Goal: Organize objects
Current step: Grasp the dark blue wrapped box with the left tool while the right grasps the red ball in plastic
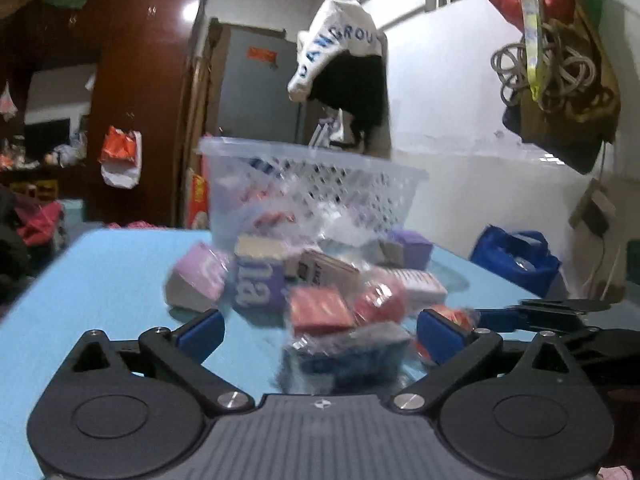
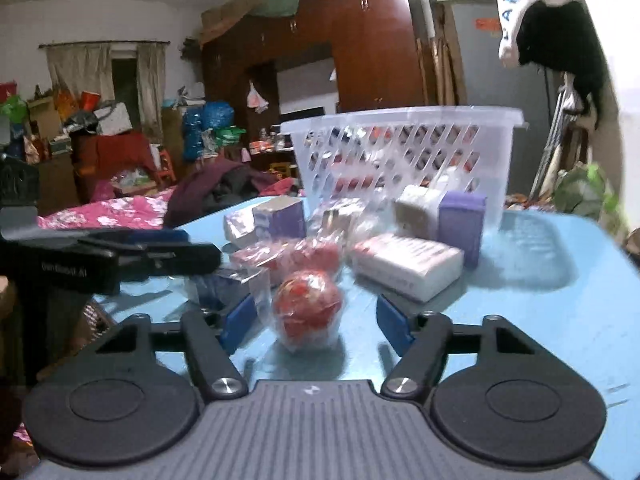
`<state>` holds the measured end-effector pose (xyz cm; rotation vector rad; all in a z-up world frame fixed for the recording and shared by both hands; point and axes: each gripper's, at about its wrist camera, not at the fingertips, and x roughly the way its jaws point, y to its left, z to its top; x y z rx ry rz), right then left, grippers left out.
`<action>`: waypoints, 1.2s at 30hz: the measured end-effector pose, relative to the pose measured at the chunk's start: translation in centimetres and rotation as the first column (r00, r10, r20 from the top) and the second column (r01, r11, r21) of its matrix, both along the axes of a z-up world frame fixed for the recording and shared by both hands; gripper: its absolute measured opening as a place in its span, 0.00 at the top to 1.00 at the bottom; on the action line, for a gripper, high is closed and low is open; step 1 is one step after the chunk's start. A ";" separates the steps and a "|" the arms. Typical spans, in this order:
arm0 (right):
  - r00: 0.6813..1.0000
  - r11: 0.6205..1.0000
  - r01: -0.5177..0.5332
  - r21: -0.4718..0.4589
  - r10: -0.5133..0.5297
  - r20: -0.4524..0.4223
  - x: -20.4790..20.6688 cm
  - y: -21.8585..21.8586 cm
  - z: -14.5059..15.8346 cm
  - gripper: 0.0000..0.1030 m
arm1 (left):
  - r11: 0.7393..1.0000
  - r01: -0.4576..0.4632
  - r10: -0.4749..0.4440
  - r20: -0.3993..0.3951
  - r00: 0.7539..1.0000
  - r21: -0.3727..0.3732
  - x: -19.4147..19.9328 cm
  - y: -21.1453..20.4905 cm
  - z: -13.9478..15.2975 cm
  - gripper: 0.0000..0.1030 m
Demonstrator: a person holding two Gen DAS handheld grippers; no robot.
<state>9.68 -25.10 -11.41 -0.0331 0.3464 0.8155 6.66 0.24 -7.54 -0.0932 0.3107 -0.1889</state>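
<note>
Basket: a clear plastic lattice basket is standing upright at the far side of the blue table, serving here as the landmark; red, white and dark packages are showing through its holes, though the contents are too blurred to name singly
Pile in front of the basket: small boxes and wrapped items are lying loose on the table, between the basket and the two grippers
Purple box: a purple box is standing upright just in front of the basket, touching a pale box beside it
White carton: a flat white and pink carton is lying on the table in front of the basket, nearer the camera than the purple box
Red ball: a red ball in clear wrap is sitting on the table, well in front of the basket
Right gripper: the right gripper is pointing toward the basket with its blue pads standing either side of the red ball, apart from it, gripping nothing
Left gripper: the left gripper is facing the basket with its fingers spread wide; a dark blue item in clear wrap is lying between them, untouched
Red box: a red box is lying just beyond the dark item, toward the basket
Lettered purple box: a purple box with white letters is standing in front of the basket, beside a pink packet
</note>
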 end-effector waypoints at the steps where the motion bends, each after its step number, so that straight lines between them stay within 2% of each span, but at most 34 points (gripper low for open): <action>1: 1.000 1.000 -0.007 -0.003 0.007 0.001 0.2 0.0 -0.1 0.51 | 1.000 0.003 -0.003 -0.008 1.000 0.008 0.1 -0.2 -0.3 0.00; 2: 1.000 1.000 -0.006 -0.010 0.006 0.010 0.2 0.1 -0.2 0.57 | 1.000 0.007 -0.007 -0.013 1.000 0.021 0.1 -0.7 -0.7 0.00; 5: 1.000 1.000 0.025 -0.012 -0.024 0.016 0.4 -0.8 -0.1 0.58 | 0.998 -0.009 0.010 -0.017 1.000 0.068 0.0 -1.7 -1.9 0.03; 7: 0.999 0.999 0.049 0.009 -0.049 0.013 0.2 -2.2 0.0 0.58 | 0.997 -0.015 0.016 -0.015 1.000 0.081 -0.4 -2.1 -2.4 0.18; 9: 0.998 0.997 0.067 0.025 -0.068 0.007 -0.1 -3.1 -0.2 0.58 | 0.997 -0.008 0.009 -0.008 1.000 0.076 -0.7 -2.2 -2.4 0.26; 12: 0.997 0.996 0.079 0.040 -0.079 0.002 0.1 -3.7 -0.2 0.58 | 0.994 -0.020 0.019 0.011 1.000 0.104 -1.2 -2.7 -2.3 0.26; 20: 0.995 0.993 0.098 0.060 -0.099 0.017 0.3 -4.2 0.0 0.58 | 0.998 -0.041 0.039 0.049 0.998 0.040 -2.4 -0.9 -1.2 0.26; 28: 0.992 0.989 0.111 0.100 -0.116 0.041 -0.1 -5.2 0.9 0.58 | 0.999 -0.030 0.029 0.092 0.995 0.017 -3.5 -0.3 -0.3 0.26; 36: 0.991 0.988 0.119 0.100 -0.124 0.040 0.2 -5.2 1.0 0.58 | 0.999 -0.053 0.053 0.089 0.995 -0.006 -3.4 0.6 -0.2 0.26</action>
